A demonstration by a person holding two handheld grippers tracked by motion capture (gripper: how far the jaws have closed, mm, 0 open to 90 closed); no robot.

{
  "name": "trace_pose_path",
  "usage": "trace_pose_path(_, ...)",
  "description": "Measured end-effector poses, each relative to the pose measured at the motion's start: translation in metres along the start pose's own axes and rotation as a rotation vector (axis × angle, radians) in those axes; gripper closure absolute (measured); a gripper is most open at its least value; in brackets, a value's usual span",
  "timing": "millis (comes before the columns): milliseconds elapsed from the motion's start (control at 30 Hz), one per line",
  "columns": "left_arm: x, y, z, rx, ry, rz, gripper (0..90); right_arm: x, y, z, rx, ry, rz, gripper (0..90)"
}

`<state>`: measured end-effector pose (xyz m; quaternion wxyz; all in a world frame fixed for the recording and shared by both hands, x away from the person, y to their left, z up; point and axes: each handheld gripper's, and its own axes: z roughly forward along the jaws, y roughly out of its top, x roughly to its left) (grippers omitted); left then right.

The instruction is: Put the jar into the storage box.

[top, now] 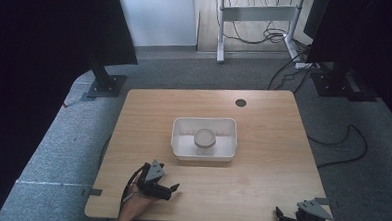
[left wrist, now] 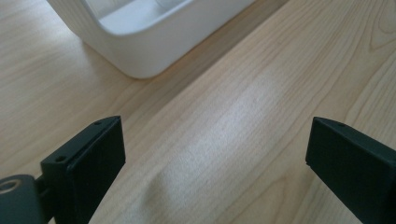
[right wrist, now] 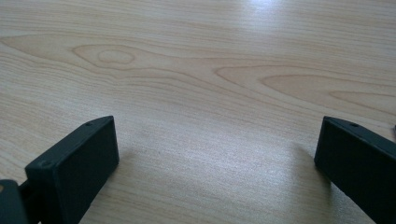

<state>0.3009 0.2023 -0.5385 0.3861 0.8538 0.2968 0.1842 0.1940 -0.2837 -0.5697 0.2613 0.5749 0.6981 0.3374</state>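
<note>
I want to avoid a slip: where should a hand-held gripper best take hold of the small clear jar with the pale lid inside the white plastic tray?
Probably from straight above, closing on the round lid's sides. The small clear jar with the pale lid stands upright mid-tray, and the white rectangular plastic tray walls block a sideways approach.

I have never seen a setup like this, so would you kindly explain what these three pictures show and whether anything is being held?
A person holds a two-jaw grasping tool in each hand at a light wooden table. The high view looks down from above: the left tool and right tool sit near the table's near edge. The other two pictures come from cameras riding on each tool, looking along its black jaws. On the table stands a white rectangular plastic tub, with a clear round lidded jar inside. Both tools are open and hold nothing.
</note>
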Motion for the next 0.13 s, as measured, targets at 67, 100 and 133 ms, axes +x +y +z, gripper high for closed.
trace_pose_path(67,-0.0005,-0.0033,0.0001,0.011,-0.002,0.003,4.6,0.0000,-0.0001,0.0000,-0.001,0.000,0.000,0.0)
trace_pose_path(100,-0.0006,-0.0049,0.0003,0.016,0.000,0.004,4.6,-0.0001,-0.0001,0.0000,0.000,0.001,0.000,0.0)
trace_pose_path(133,-0.0002,-0.0062,0.0003,0.022,0.003,0.005,4.6,-0.0001,-0.0001,0.0000,0.000,0.001,0.000,0.0)
